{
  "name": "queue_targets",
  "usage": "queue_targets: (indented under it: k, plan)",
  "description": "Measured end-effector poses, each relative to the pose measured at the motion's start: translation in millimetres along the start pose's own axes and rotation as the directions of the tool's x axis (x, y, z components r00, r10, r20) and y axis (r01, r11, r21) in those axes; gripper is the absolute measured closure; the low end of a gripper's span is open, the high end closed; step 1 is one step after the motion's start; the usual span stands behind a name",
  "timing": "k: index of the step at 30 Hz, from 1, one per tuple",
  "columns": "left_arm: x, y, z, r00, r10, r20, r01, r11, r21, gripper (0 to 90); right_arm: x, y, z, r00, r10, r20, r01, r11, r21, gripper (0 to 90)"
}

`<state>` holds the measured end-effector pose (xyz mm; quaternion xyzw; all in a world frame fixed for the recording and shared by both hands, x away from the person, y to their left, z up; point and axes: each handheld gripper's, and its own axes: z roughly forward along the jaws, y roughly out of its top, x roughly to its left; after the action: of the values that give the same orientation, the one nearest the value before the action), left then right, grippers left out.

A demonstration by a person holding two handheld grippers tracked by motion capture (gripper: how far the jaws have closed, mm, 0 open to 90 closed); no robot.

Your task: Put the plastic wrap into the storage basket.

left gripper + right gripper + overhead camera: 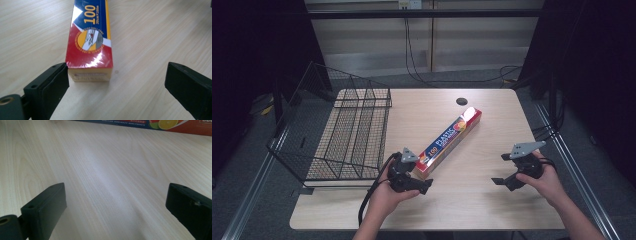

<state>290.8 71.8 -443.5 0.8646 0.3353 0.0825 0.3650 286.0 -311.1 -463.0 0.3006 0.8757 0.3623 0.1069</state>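
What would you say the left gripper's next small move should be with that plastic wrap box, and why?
Probably ease the left gripper forward so its open jaws straddle the near end of the plastic wrap box, then close. The box end sits just ahead of the jaws, nearer one jaw, with nothing gripped yet. The right gripper is open over bare table.

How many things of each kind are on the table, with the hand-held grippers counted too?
Plastic wrap box: 1
Black wire basket: 1
Grippers: 2, the left gripper and the right gripper, both with jaws open
Total: 4
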Motion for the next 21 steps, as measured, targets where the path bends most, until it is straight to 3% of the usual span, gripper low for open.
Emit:
queue_targets:
  k: [2, 8, 18, 20, 21]
  plan:
    - [-0.1, 5.6, 2.1, 0.9997, -0.011, 0.020, 0.011, 0.9999, 0.006, 5.3, -0.3, -0.7, 0.4, 1.0000, 0.002, 0.008, -0.002, 1.000, -0.004, 2.8]
    - [0.4, 20.2, 4.8, 0.9997, 0.003, 0.025, -0.004, 0.9998, 0.018, 5.0, 0.2, -2.9, 0.1, 1.0000, -0.005, 0.008, 0.006, 1.000, -0.003, 2.9]
    - [10.1, 52.3, 12.2, 1.0000, 0.000, 0.009, 0.000, 0.9994, 0.035, 4.9, 3.9, -7.4, -2.1, 1.0000, -0.003, 0.003, 0.003, 1.000, 0.002, 2.9]
    - [12.1, 59.5, 13.7, 0.9997, 0.000, 0.024, -0.002, 0.9985, 0.055, 4.9, 4.2, -7.9, -3.4, 1.0000, -0.008, 0.002, 0.008, 1.000, -0.007, 2.9]
    - [12.1, 62.5, 15.4, 0.9999, 0.000, 0.013, 0.000, 0.9987, 0.052, 4.9, 4.7, -7.9, -4.4, 0.9998, -0.007, 0.020, 0.007, 1.000, -0.015, 2.6]
